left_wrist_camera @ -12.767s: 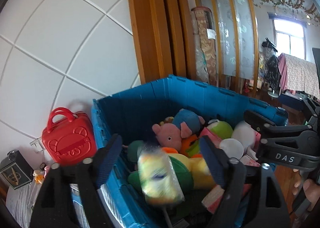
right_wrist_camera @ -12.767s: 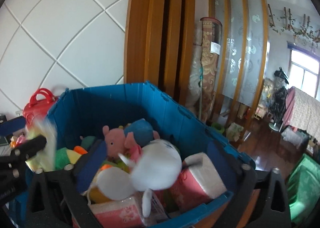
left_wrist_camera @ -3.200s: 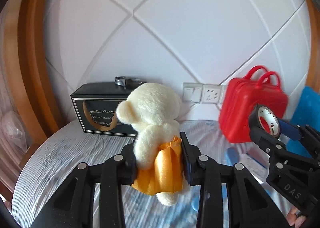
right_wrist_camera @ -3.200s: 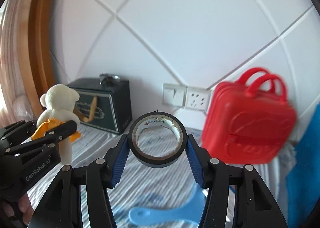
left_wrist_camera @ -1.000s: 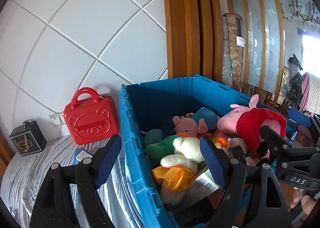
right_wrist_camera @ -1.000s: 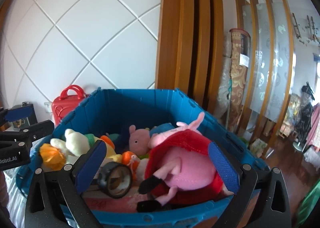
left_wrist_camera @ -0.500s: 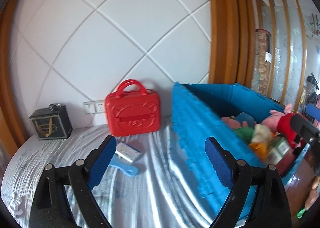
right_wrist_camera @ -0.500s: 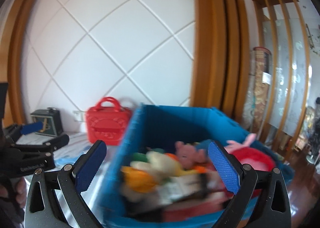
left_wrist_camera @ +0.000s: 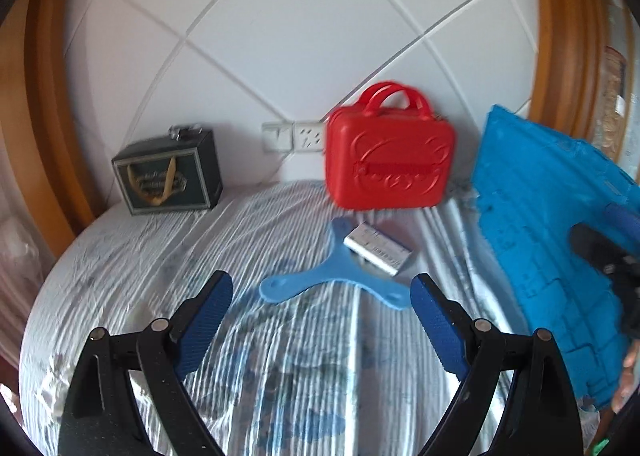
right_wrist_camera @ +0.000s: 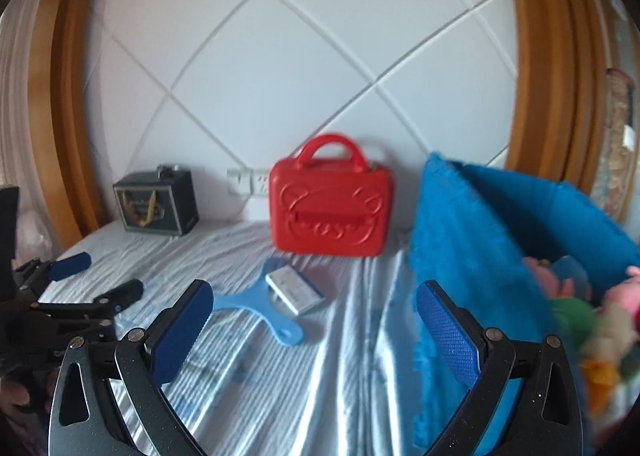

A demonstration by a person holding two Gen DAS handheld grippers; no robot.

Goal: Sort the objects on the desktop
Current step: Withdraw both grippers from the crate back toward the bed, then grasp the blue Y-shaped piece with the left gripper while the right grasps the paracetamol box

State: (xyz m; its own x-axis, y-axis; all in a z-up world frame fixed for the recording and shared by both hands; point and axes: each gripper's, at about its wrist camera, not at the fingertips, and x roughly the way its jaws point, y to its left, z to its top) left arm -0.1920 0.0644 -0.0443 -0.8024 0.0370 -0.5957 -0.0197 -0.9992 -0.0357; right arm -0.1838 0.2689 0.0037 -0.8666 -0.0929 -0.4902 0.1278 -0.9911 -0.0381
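Observation:
A flat light-blue three-armed piece (left_wrist_camera: 332,284) (right_wrist_camera: 260,308) lies on the striped cloth, with a small silvery box (left_wrist_camera: 376,250) (right_wrist_camera: 294,290) resting on one of its arms. My left gripper (left_wrist_camera: 320,296) is open and empty just in front of them; it also shows at the left edge of the right wrist view (right_wrist_camera: 100,280). My right gripper (right_wrist_camera: 314,300) is open and empty too, near the same pieces and beside the blue crate (right_wrist_camera: 480,236) (left_wrist_camera: 552,236). Plush toys (right_wrist_camera: 580,308) fill the crate.
A red carry case (left_wrist_camera: 390,160) (right_wrist_camera: 330,212) stands against the white wall by the sockets. A dark gift box (left_wrist_camera: 168,176) (right_wrist_camera: 156,202) sits at the back left. The right gripper (left_wrist_camera: 604,230) shows at the crate's side. The round table's edge curves at the left.
Both grippers have swung left, away from over the crate and down toward the table. The bear and the tape roll held earlier are no longer in the jaws; both grippers are empty.

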